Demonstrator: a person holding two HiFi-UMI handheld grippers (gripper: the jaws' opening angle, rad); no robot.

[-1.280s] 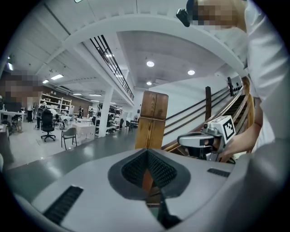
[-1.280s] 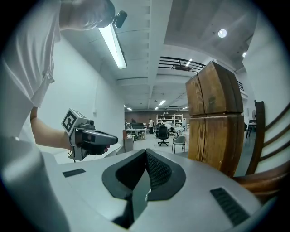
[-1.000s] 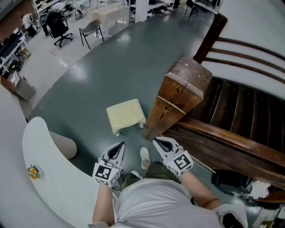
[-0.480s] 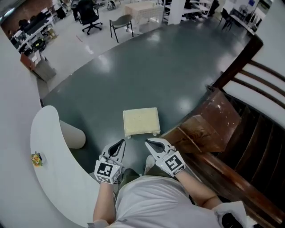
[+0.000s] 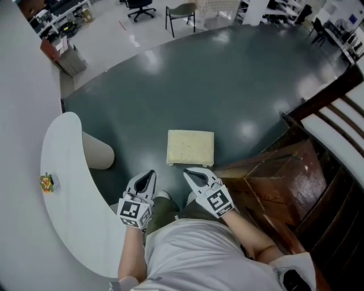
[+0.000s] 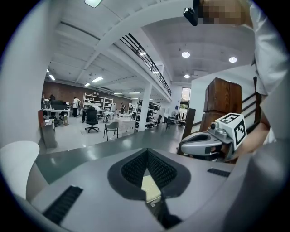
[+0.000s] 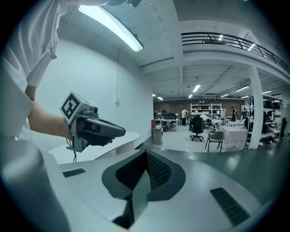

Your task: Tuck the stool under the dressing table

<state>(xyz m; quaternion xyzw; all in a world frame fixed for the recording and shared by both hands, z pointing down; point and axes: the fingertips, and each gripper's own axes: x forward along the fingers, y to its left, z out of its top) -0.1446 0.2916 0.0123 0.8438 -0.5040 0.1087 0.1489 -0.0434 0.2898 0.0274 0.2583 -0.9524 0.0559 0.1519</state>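
A white, curved worktop (image 5: 63, 190) sweeps down the left of the head view, a small yellow-and-green trinket (image 5: 46, 182) lying near its outer edge and a pale, round pedestal (image 5: 98, 152) showing under its inner edge. Just right of it, at lower centre, the left gripper (image 5: 149, 173), grey with a black-and-white marker cube, is held out over the dark green polished floor (image 5: 187, 79). Its own view shows the jaws pressed together with nothing between them.

The low, square stool with a cream cushioned top (image 5: 190, 148) stands on the floor at the centre of the frame, just above both gripper tips and touched by neither. It is out in the open, apart from the worktop on its left and near the furniture on its right.

The right gripper (image 5: 187, 172), the same make, points toward the stool's near edge. Its jaws too are closed tight on nothing.

Dark brown, worn wooden furniture (image 5: 284, 176) fills the lower right, with curved wooden rails (image 5: 335, 122) above it at the right edge. The person, in a white shirt, stands at the bottom centre.

Across the top of the frame, a grey chair (image 5: 181, 11) and a black office chair (image 5: 139, 4) stand on a lighter floor.
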